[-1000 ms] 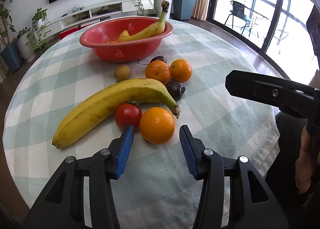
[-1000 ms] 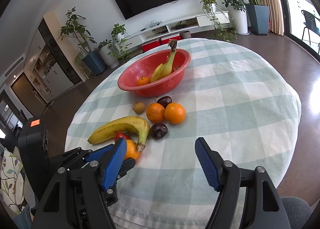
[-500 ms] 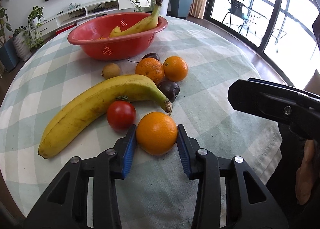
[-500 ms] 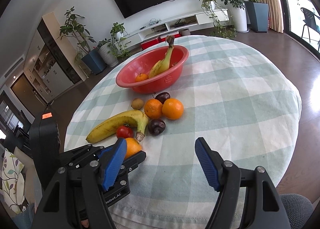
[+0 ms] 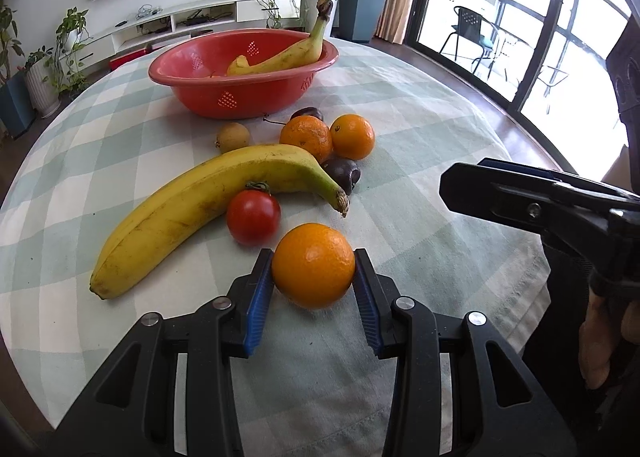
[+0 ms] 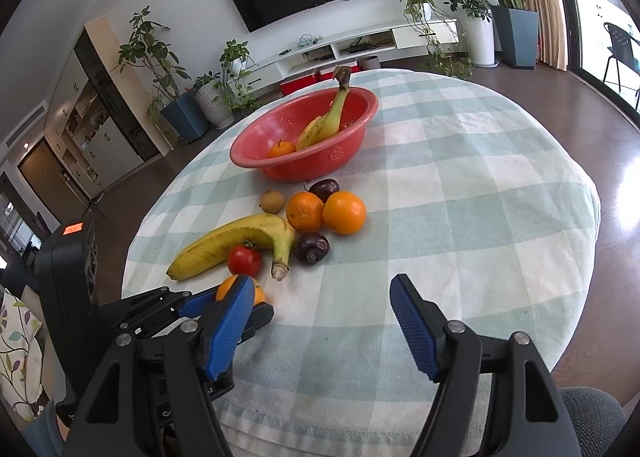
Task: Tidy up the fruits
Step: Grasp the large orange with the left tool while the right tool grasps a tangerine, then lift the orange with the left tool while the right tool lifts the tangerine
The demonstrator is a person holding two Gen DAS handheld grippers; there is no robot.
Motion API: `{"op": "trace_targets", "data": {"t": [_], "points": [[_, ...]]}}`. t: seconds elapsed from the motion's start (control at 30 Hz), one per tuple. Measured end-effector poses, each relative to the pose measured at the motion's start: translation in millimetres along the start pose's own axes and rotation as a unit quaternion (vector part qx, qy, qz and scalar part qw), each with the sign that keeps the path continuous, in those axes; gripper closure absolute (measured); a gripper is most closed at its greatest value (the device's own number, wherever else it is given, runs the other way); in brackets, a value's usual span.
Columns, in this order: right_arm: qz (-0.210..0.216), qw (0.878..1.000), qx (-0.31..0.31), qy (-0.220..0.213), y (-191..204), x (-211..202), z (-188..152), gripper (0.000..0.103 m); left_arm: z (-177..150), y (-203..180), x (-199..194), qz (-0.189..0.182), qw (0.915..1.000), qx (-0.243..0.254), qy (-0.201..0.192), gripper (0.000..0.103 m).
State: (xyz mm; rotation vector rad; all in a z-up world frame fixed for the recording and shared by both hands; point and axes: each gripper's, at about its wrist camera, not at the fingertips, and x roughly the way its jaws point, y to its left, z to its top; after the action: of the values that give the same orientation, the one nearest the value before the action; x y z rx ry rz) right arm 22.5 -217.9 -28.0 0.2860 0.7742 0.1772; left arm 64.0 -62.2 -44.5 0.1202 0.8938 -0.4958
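1. Gripping an orange (image 5: 313, 265), the left gripper (image 5: 314, 289) has its blue pads (image 5: 259, 293) pressed on the fruit's two sides; the fruit sits at the near edge of the table (image 5: 420, 129), just in front of the tomato (image 5: 253, 217).
2. The hold is across the widest part, which I judge suits a round, slippery fruit: a grip there is less likely to squeeze it out.
3. The right gripper (image 6: 322, 321) hovers over bare cloth, fingers spread wide and empty, probably kept clear so the left can work.
4. The bowl (image 5: 208, 95) stands at the far side of the table and already holds a banana and a small orange fruit, so it looks like the place for gathering fruit.
5. Loose fruit lies between the bowl and the grippers: a large banana (image 5: 208, 201), two oranges (image 5: 353, 137) touching each other, two dark plums (image 6: 312, 248), and a small brown fruit (image 5: 233, 137).
6. The tomato touches the banana's inner curve, so lifting the held orange should disturb neither.
7. As for writing: a few letters on the left gripper's body in the right view are too cut off to read, and an orange lit display (image 6: 73, 228) is illegible. No brands show.
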Motion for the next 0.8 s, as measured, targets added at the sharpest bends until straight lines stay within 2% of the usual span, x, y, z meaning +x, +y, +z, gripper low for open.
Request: {"op": "trace_targets", "data": {"t": [0.13, 0.2, 0.23, 0.4, 0.7, 0.8], "points": [[-0.021, 0.999, -0.028, 0.016, 5, 10, 5, 0.03, -11, 7, -14, -0.01, 0.9999, -0.013, -0.004, 0.066], [-0.032, 0.998, -0.045, 0.03, 7, 18, 10, 0.034, -16, 12, -21, -0.016, 0.9997, -0.02, -0.006, 0.066], [-0.037, 0.997, -0.054, 0.036, 8, 22, 13, 0.036, -19, 14, -24, -0.017, 0.9996, -0.023, -0.008, 0.066], [-0.055, 0.993, -0.086, 0.053, 0, 42, 40, 0.037, -29, 23, -33, -0.017, 0.9992, -0.035, -0.009, 0.066], [-0.038, 0.989, -0.098, 0.104, -12, 88, 67, 0.043, -33, 29, -35, -0.017, 0.9989, -0.044, -0.008, 0.066], [-0.027, 0.988, -0.098, 0.117, -12, 98, 65, 0.051, -34, 31, -33, -0.017, 0.9988, -0.046, -0.006, 0.066]]}}
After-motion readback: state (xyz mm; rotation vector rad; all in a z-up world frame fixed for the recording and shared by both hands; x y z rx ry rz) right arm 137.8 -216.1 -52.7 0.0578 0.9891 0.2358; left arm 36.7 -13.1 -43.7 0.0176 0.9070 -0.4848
